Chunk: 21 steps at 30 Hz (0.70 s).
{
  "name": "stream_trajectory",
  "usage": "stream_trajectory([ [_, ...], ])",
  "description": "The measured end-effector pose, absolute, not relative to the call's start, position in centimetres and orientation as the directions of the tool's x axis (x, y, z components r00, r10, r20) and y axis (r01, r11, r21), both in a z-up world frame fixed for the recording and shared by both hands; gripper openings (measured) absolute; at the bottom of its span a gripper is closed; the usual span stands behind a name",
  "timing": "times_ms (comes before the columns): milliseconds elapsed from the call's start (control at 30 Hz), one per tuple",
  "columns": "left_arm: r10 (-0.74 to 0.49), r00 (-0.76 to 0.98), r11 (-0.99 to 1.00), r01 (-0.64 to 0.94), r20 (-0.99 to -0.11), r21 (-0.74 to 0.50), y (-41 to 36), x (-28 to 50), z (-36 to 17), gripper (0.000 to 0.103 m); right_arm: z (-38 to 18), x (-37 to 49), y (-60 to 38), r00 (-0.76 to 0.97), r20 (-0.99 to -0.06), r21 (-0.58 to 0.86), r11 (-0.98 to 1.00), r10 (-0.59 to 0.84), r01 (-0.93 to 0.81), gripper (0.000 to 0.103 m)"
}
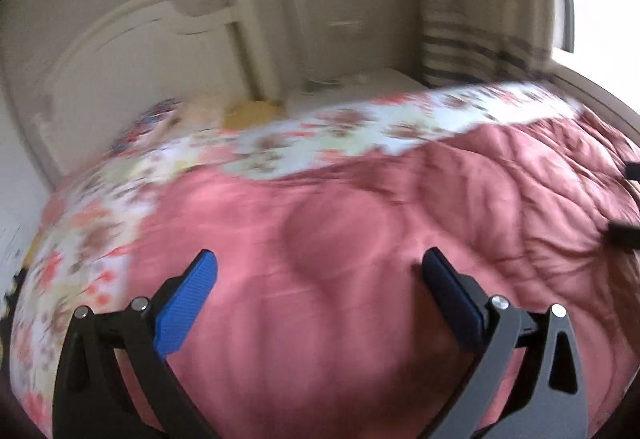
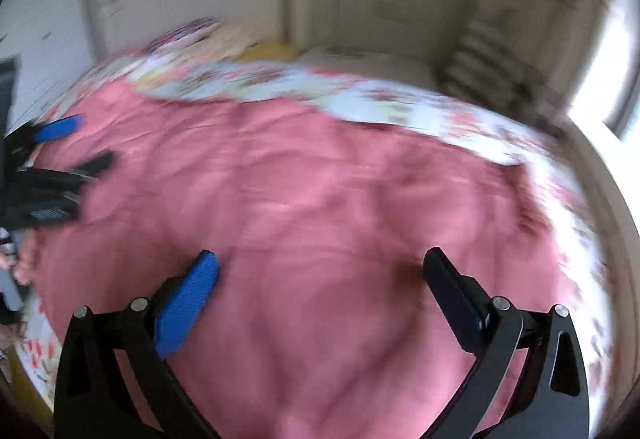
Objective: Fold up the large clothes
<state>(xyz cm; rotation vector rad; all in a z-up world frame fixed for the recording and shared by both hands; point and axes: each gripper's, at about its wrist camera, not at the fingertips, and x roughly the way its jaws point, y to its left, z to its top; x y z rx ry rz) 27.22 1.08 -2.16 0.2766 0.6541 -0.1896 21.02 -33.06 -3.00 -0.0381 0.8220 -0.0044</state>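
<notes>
Pink quilt (image 1: 360, 239) lies spread beneath 2 wide-open hand-held grippers (image 1: 320, 263) (image 2: 320, 263).

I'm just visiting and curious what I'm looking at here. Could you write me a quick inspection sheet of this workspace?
Surface: bed with floral sheet.
Job's things: pink quilted cover spread flat, not yet folded.
Clutter: yellow item and patterned pillow near the headboard.
Grippers: left tool open above the pink cover; right tool open, empty.
Cables: nothing seen.
Surroundings: cream wall, striped curtain, bright window.
</notes>
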Motion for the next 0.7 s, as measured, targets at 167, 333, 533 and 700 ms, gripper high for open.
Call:
stream_trajectory([
  [167,-0.065,0.718,0.992,0.124,-0.693,0.036,7.2,28.9,-4.4,0.101,-5.5,19.5,-40.3,0.653,-0.757,0.118,0.985,0.009,0.122,0.099],
  [333,-0.106,0.697,0.992,0.124,-0.709,-0.025,8.0,29.6,-5.0,0.101,-6.0,20.0,-38.9,0.638,-0.768,0.028,0.991,-0.06,0.127,0.099],
  [533,-0.036,0.781,0.998,0.055,-0.624,0.012,7.4,25.4,-2.3,0.101,-3.4,17.0,-36.8,0.704,-0.707,0.043,0.991,-0.061,0.129,0.098],
  [700,-0.188,0.797,0.978,0.207,-0.574,-0.033,3.0,18.5,-0.5,0.101,-1.7,14.3,-31.8,0.758,-0.649,0.055,0.998,0.064,-0.037,0.098],
])
